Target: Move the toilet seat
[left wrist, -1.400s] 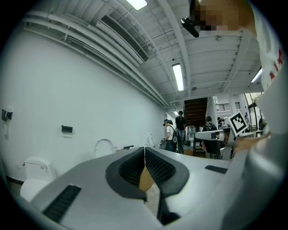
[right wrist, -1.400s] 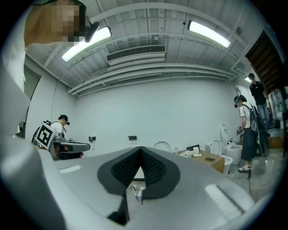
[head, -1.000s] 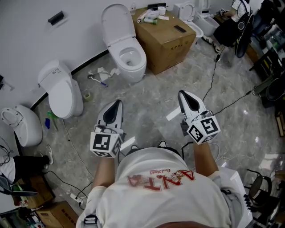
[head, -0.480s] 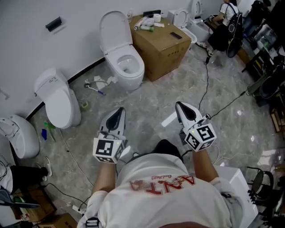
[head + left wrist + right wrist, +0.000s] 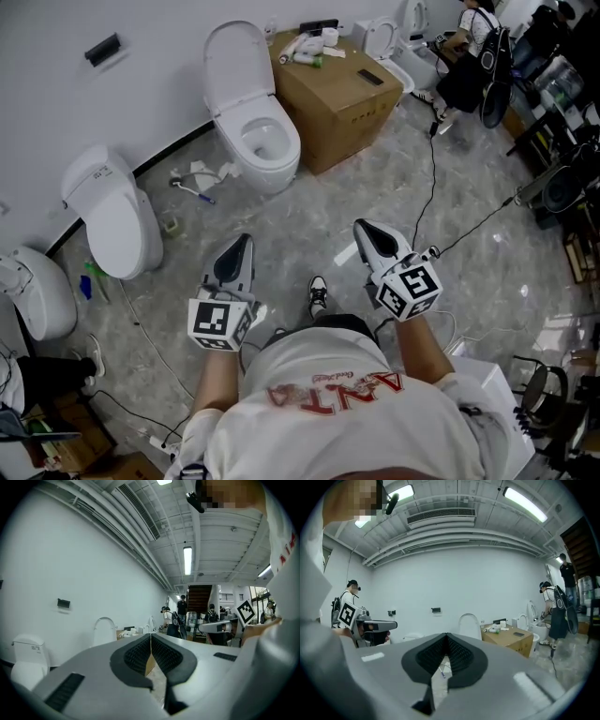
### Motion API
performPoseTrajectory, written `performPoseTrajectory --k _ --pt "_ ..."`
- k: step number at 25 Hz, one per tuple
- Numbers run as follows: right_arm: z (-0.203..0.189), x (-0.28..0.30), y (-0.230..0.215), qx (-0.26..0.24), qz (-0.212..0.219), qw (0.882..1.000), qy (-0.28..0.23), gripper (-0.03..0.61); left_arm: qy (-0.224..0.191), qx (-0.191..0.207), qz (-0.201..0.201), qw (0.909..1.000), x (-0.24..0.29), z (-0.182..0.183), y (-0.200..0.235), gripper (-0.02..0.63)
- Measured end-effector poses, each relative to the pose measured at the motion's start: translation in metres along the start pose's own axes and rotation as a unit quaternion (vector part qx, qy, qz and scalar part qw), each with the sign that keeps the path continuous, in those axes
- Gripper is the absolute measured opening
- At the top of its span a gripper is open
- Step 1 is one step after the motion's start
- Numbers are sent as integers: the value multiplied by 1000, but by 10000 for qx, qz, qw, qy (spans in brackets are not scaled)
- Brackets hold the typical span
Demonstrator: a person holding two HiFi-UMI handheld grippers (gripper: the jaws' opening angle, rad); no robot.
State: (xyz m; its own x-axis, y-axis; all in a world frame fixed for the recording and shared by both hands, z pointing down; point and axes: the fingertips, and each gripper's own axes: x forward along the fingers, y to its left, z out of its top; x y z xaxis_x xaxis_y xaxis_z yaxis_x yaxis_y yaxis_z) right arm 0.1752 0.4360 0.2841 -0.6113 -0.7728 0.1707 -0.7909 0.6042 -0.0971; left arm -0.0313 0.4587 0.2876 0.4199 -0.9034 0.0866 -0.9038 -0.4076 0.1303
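A white toilet (image 5: 260, 141) stands against the wall with its seat and lid (image 5: 234, 67) raised upright; the bowl shows open. The raised lid (image 5: 104, 631) also shows in the left gripper view and the raised lid (image 5: 469, 626) in the right gripper view. My left gripper (image 5: 242, 246) is held in front of the person's body, well short of the toilet, shut and empty. My right gripper (image 5: 363, 231) hangs beside it, also shut with nothing between its jaws. Both point toward the toilet.
A brown cardboard box (image 5: 344, 89) with small items on top stands right of the toilet. A closed white toilet (image 5: 108, 214) sits to the left, another (image 5: 36, 291) at the far left. Cables (image 5: 433, 178) cross the marble floor. People stand at the back right.
Both grippers have sunk a little and drifted across the floor as the person stepped; a shoe now shows between them. The jaws stayed shut.
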Motion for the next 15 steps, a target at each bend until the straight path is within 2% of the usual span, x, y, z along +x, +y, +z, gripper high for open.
performPoseTrajectory --k 7,15 --pt "21 48 -50 -17 307 9995 -50 2 58 59 220 9997 61 11 11 12" --pt "35 83 -125 -183 380 9991 -70 2 46 104 412 9991 138 23 4 12"
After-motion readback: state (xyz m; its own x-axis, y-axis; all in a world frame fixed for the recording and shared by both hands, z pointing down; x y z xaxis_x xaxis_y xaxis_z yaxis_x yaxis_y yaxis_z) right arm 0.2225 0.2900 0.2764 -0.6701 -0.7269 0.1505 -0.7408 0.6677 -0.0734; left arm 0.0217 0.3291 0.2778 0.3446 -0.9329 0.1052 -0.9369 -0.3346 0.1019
